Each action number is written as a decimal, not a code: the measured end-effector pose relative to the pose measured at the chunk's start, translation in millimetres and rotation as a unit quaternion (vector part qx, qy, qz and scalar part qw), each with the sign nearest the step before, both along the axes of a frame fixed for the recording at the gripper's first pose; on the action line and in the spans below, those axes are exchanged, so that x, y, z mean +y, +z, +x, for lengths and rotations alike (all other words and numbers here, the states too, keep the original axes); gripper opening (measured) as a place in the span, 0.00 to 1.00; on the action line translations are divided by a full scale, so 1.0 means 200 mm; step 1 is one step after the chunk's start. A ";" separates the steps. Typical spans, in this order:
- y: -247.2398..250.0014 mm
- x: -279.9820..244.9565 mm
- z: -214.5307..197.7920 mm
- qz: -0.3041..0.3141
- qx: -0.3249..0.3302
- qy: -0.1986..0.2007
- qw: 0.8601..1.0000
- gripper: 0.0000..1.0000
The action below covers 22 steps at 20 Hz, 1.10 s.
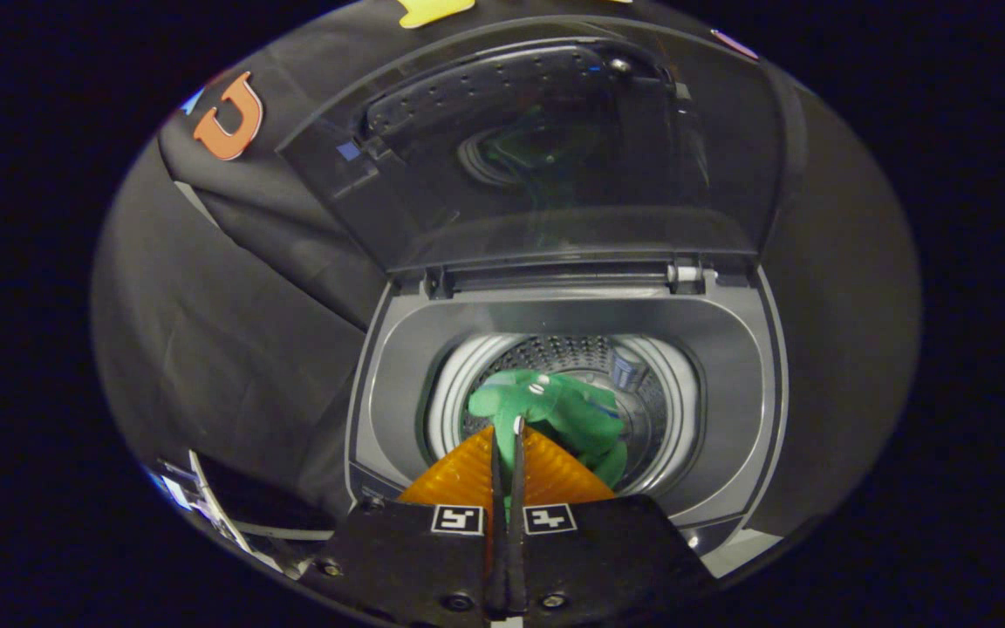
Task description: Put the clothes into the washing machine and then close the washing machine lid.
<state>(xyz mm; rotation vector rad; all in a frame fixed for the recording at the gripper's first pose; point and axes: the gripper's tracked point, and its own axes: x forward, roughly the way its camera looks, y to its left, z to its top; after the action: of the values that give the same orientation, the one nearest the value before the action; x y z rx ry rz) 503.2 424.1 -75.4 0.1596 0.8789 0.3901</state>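
Green garment hangs over the washing machine drum, pinched between the gripper's closed orange fingers. Loading is the step in hand; next, release it into the drum, then lower the upright lid

The gripper holds its orange fingers pinched on a green garment over the drum of the washing machine, whose lid stands open behind.

Tongs hide garment's lower part.
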 end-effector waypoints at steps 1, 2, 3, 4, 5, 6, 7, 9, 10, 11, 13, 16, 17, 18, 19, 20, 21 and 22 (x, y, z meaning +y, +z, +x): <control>-0.01 -0.01 0.00 -0.002 0.003 -0.004 1.000 0.04; -0.02 -0.02 0.01 -0.008 0.005 -0.009 1.000 0.04; -0.02 -0.02 0.01 -0.011 0.007 -0.013 1.000 0.04; -0.03 -0.03 0.00 -0.016 0.011 -0.017 1.000 0.04; -0.04 -0.04 0.00 -0.018 0.013 -0.020 1.000 0.04; -0.04 -0.05 0.01 -0.022 0.013 -0.024 0.999 0.04; -0.05 -0.07 0.01 -0.028 0.015 -0.027 0.999 0.04; -0.07 -0.08 0.01 -0.033 0.014 -0.034 0.999 0.05; -0.07 -0.10 0.00 -0.034 0.016 -0.036 0.999 0.06; -0.07 -0.09 0.01 -0.030 0.013 -0.036 0.999 0.09; -0.06 -0.10 0.03 -0.034 -0.007 -0.036 0.999 0.29; -0.03 -0.11 0.03 -0.056 -0.030 -0.037 0.997 0.84; -0.03 -0.12 0.04 -0.065 -0.037 -0.039 0.996 0.85; -0.01 -0.14 0.04 -0.070 -0.045 -0.039 0.996 0.85; 0.01 -0.14 0.04 -0.075 -0.049 -0.039 0.995 0.85; 0.03 -0.15 0.03 -0.081 -0.053 -0.042 0.994 0.85; 0.05 -0.15 0.03 -0.081 -0.063 -0.039 0.994 0.85; 0.07 -0.15 0.04 -0.085 -0.072 -0.040 0.993 0.85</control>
<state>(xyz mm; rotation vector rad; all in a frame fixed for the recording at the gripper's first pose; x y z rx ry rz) 510.6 393.2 -61.8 0.0093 0.7576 0.2469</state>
